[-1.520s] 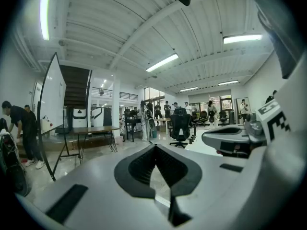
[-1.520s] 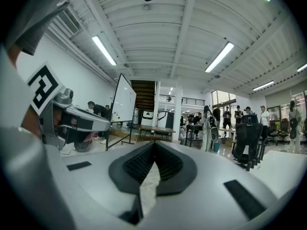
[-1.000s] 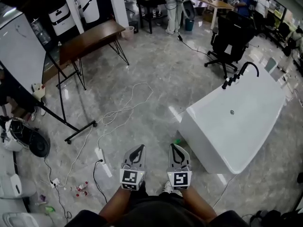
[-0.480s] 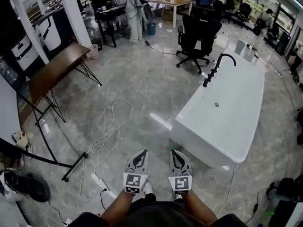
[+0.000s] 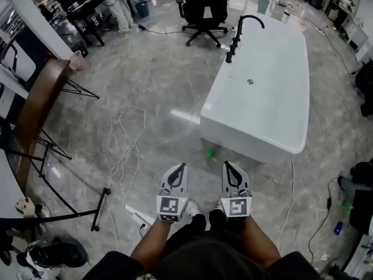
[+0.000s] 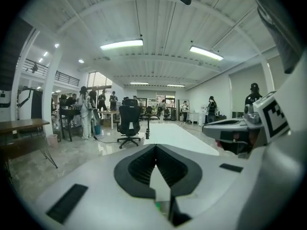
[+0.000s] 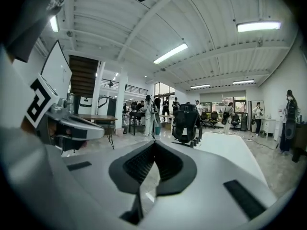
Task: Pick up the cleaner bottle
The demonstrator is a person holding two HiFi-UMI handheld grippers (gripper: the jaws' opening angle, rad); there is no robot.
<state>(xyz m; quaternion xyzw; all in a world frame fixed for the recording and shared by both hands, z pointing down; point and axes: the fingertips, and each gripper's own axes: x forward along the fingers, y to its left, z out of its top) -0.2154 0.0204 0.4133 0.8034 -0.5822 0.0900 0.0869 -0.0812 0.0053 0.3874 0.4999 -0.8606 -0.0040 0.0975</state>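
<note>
My left gripper (image 5: 181,167) and right gripper (image 5: 227,164) are held side by side low in the head view, both shut and empty, over the grey marble floor. A small green thing (image 5: 210,153) lies on the floor just ahead of them, by the near corner of the white bathtub (image 5: 274,92); it is too small to tell whether it is the cleaner bottle. In the left gripper view the left gripper (image 6: 155,146) points level toward the tub, with a green speck (image 6: 157,205) showing in the gap below the tips. In its own view the right gripper (image 7: 154,143) also has its tips together.
A black faucet (image 5: 235,38) stands on the tub's far end, with a black office chair (image 5: 204,4) behind. White cables (image 5: 125,150) and a power strip (image 5: 137,216) lie on the floor at left. A brown table (image 5: 36,101) and a black stand foot (image 5: 102,207) are further left. People stand far off.
The view has swung round: the bathtub has come from the right to ahead and nearer. The green thing now lies just in front of the grippers. Both grippers stay shut and side by side.
</note>
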